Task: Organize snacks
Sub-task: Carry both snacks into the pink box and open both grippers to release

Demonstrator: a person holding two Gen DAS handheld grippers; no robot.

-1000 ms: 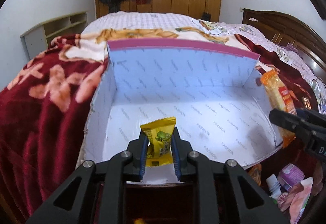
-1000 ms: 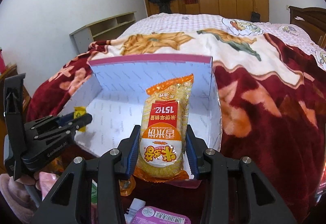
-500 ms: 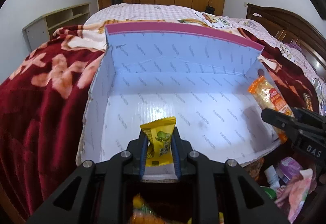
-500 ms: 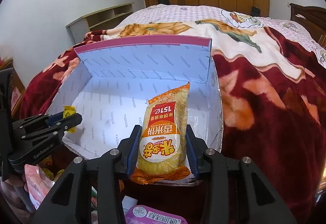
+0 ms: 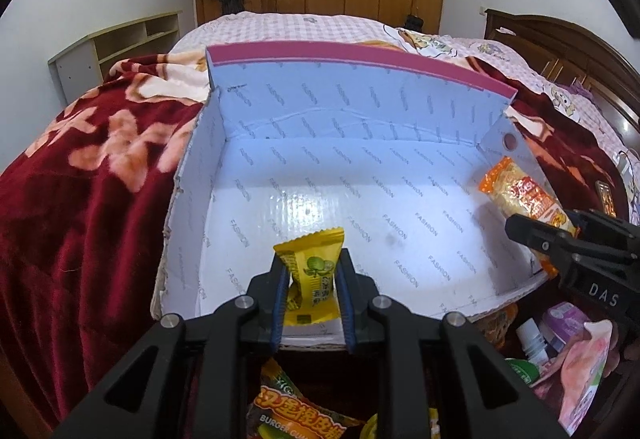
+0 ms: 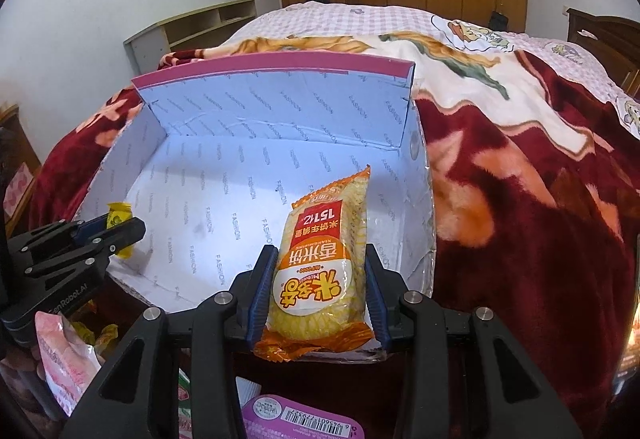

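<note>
One open cardboard box point(image 5: 420, 127) lies on a bed in the middle of both views. Its inside is pale blue-white paper printed all over with the word "FASHION", its rim is magenta, and its floor is glossy and bare.

Two grippers are in view, each black with blue pads. The left gripper point(image 5: 311, 279), at the bottom centre of the left wrist view, has its jaws around one small yellow candy packet point(image 5: 314, 271), a crinkled foil wrapper with a green fruit printed on it. The jaws have just been easing open a little, with the packet upright between the pads, over the box's near edge. In the right wrist view the same gripper shows at the left edge of the frame.

The right gripper point(image 6: 318, 287) is clenched on one long orange rice cracker pack point(image 6: 320, 259), shiny clear plastic with a red and white label and knobbly yellow contents. The pack tilts up over the box's near right corner.

Beneath the box spreads a plush dark red blanket point(image 5: 88, 207) with peach flowers.

Along the bottom of the frames lie loose snacks: one orange gummy bag point(image 5: 296, 415), one pink crinkled pouch point(image 5: 584, 371), one purple-lidded cup point(image 6: 304, 419) with a barcode.
</note>
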